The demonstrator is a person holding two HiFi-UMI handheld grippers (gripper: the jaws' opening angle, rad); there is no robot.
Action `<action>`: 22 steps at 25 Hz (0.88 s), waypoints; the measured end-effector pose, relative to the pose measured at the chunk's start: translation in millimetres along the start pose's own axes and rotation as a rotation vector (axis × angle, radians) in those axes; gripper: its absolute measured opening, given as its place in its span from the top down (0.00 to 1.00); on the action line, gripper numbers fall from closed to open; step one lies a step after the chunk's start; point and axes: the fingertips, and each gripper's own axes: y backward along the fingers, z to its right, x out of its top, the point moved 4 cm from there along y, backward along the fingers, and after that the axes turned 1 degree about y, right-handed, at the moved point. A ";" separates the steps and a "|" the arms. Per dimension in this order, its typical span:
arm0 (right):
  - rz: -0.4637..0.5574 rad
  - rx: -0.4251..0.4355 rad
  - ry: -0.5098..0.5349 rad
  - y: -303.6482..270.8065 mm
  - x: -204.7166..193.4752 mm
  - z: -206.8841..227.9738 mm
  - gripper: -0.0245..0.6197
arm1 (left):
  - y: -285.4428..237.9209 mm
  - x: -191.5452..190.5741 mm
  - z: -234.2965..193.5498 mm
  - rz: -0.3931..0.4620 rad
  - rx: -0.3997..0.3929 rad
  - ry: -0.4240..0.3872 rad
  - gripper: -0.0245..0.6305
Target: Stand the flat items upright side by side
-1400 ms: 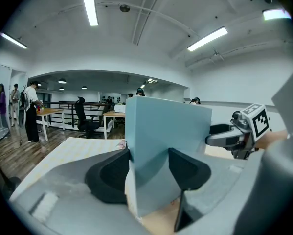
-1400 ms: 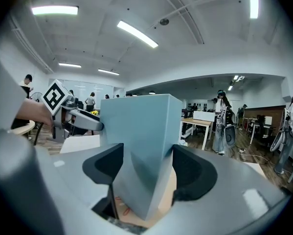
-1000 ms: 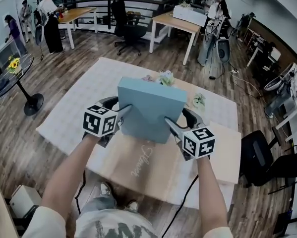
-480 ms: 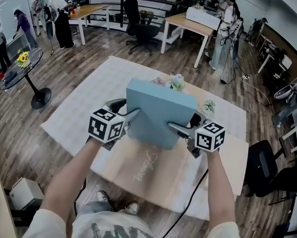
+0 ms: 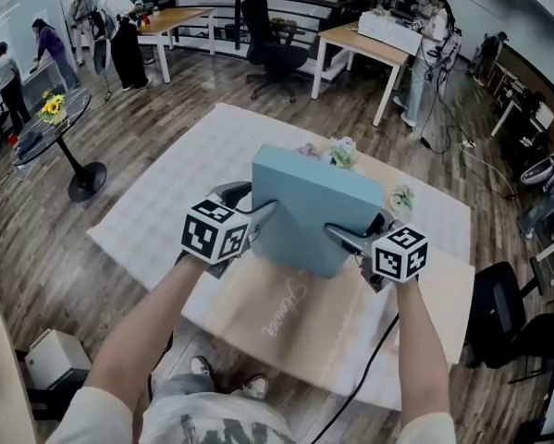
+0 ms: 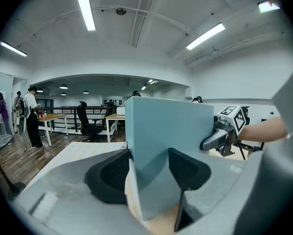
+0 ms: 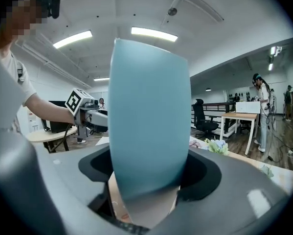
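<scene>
A flat light-blue box (image 5: 313, 206) is held tilted above the table, one gripper on each side edge. My left gripper (image 5: 258, 213) is shut on its left edge. In the left gripper view the box (image 6: 170, 131) stands between the black pads of the left gripper (image 6: 148, 168). My right gripper (image 5: 346, 239) clamps the right edge. Its jaws are closing, and in the right gripper view the box (image 7: 148, 121) fills the gap of the right gripper (image 7: 148, 175). Under the box a beige board with script lettering (image 5: 304, 313) lies flat.
A white quilted mat (image 5: 166, 202) covers the table. Small artificial flowers (image 5: 343, 151) and another sprig (image 5: 402, 197) lie behind the box. A black chair (image 5: 508, 322) stands at the right and a round side table with sunflowers (image 5: 50, 123) at the left. Desks and people are far back.
Both grippers and the blue box have drifted a little to the right and further away in the head view. The hold on both edges looks the same.
</scene>
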 end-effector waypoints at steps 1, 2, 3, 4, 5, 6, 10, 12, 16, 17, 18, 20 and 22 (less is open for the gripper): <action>0.002 -0.013 0.011 0.6 -1.0 -3.4 0.38 | 1.1 -1.1 -0.3 -0.003 0.000 -0.002 0.58; 0.004 -0.029 0.023 1.2 -1.8 -6.9 0.39 | 2.2 -1.9 -0.9 -0.005 0.002 -0.004 0.58; 0.005 -0.047 0.034 1.9 -2.1 -10.4 0.39 | 3.4 -1.9 -1.5 -0.007 0.004 -0.006 0.58; 0.004 -0.067 0.045 2.6 -2.0 -13.6 0.40 | 4.4 -1.4 -1.9 -0.006 0.004 -0.006 0.58; 0.002 -0.087 0.054 3.4 -1.7 -17.0 0.40 | 5.4 -0.8 -2.1 -0.005 0.001 -0.006 0.58; 0.001 -0.107 0.061 4.2 -1.6 -20.6 0.40 | 6.5 -0.5 -2.2 -0.003 -0.003 -0.004 0.58; 0.006 -0.181 0.060 7.2 -5.6 -35.8 0.41 | 10.6 -4.5 -2.8 0.003 -0.029 -0.001 0.58; 0.016 -0.226 0.055 9.6 -8.2 -41.5 0.41 | 11.3 -7.3 -2.4 0.005 -0.048 0.000 0.58; 0.041 -0.348 0.058 16.5 -10.1 -48.3 0.42 | 9.6 -15.8 -0.4 -0.011 -0.102 0.001 0.58; 0.042 -0.376 0.057 17.7 -10.4 -50.2 0.42 | 9.7 -18.7 -0.1 -0.017 -0.117 0.002 0.58; 0.044 -0.402 0.052 18.5 -10.4 -52.1 0.42 | 10.3 -21.0 -0.1 -0.021 -0.130 0.002 0.58; 0.048 -0.458 0.039 20.9 -10.3 -55.8 0.42 | 11.6 -22.6 0.8 -0.026 -0.155 0.000 0.58; 0.051 -0.522 0.022 24.4 -11.6 -59.6 0.43 | 11.7 -22.4 2.9 -0.027 -0.184 -0.005 0.58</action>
